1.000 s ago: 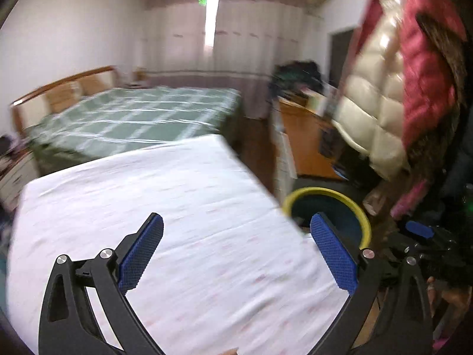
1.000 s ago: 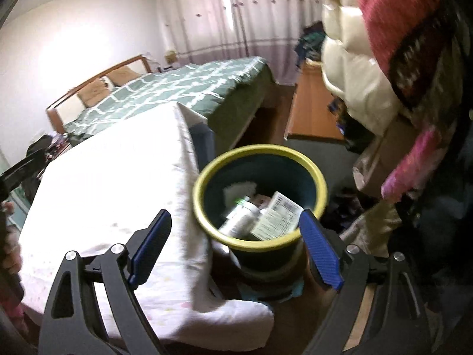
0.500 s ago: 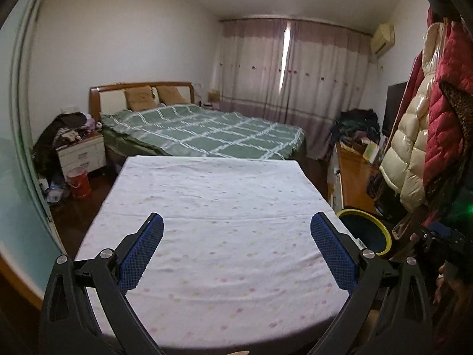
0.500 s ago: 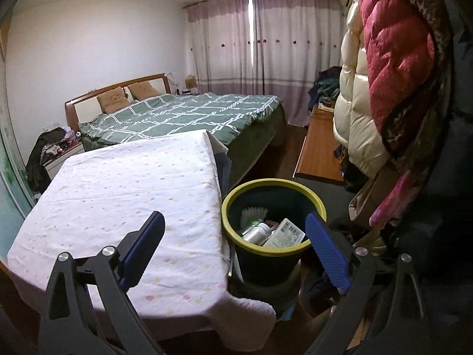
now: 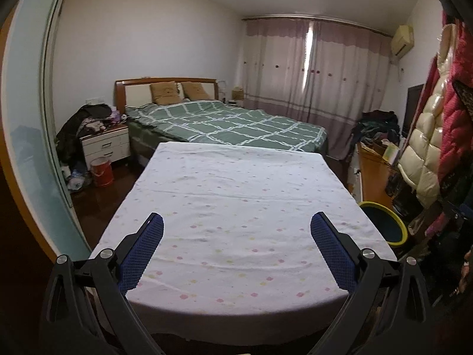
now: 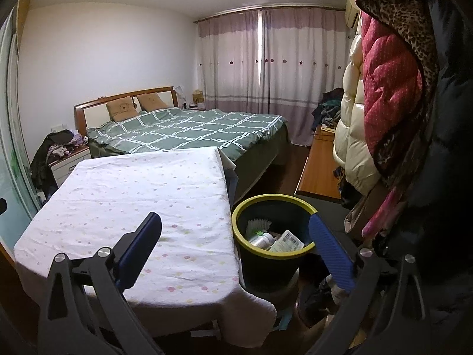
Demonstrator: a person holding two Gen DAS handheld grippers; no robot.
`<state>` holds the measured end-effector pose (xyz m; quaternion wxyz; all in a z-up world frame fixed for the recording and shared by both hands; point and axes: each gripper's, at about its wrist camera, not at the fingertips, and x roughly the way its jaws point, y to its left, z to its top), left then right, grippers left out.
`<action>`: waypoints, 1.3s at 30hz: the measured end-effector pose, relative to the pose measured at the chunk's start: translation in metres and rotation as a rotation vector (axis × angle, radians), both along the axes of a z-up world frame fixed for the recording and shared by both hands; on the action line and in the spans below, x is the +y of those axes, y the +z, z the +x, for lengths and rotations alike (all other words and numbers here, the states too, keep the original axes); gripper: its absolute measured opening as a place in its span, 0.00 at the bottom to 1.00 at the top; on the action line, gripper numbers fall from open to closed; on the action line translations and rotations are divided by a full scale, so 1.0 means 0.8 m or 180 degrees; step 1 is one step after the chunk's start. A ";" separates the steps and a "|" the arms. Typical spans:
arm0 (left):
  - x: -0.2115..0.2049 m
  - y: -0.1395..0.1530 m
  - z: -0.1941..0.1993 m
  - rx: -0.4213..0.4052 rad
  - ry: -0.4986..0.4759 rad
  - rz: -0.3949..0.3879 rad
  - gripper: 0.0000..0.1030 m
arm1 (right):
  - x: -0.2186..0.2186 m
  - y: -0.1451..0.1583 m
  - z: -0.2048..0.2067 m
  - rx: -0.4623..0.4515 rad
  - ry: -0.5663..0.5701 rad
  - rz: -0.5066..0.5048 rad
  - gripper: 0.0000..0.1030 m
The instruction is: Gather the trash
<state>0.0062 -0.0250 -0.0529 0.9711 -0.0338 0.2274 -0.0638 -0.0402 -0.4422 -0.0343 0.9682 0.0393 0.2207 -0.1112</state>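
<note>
A dark bin with a yellow rim [image 6: 273, 259] stands on the floor at the right side of the white dotted tablecloth [image 6: 142, 204]. Inside it lie a white-green bottle [image 6: 261, 239], a white labelled packet [image 6: 287, 241] and crumpled white paper [image 6: 258, 224]. The bin also shows in the left wrist view [image 5: 384, 224]. My right gripper [image 6: 235, 236] is open and empty, held above the table's right edge and the bin. My left gripper [image 5: 236, 244] is open and empty above the near end of the tablecloth [image 5: 236, 207]. No trash shows on the cloth.
A green checked bed [image 5: 230, 127] lies beyond the table. A nightstand [image 5: 105, 146] piled with clothes and a red bucket [image 5: 102, 171] stand at the left. A wooden cabinet [image 6: 320, 168] and hanging coats [image 6: 384, 88] crowd the right side.
Both grippers have drawn back and up from the table and bin. The views now take in the whole room. Both stay open and empty.
</note>
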 end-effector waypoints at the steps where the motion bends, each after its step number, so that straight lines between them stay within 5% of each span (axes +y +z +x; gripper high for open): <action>1: 0.001 0.001 0.001 -0.0004 0.0013 -0.0008 0.95 | -0.001 -0.001 0.001 0.0000 0.0005 0.0020 0.92; 39: 0.024 0.037 -0.022 -0.0143 0.0195 -0.0017 0.95 | 0.012 0.002 -0.004 0.0020 0.0110 0.0065 0.93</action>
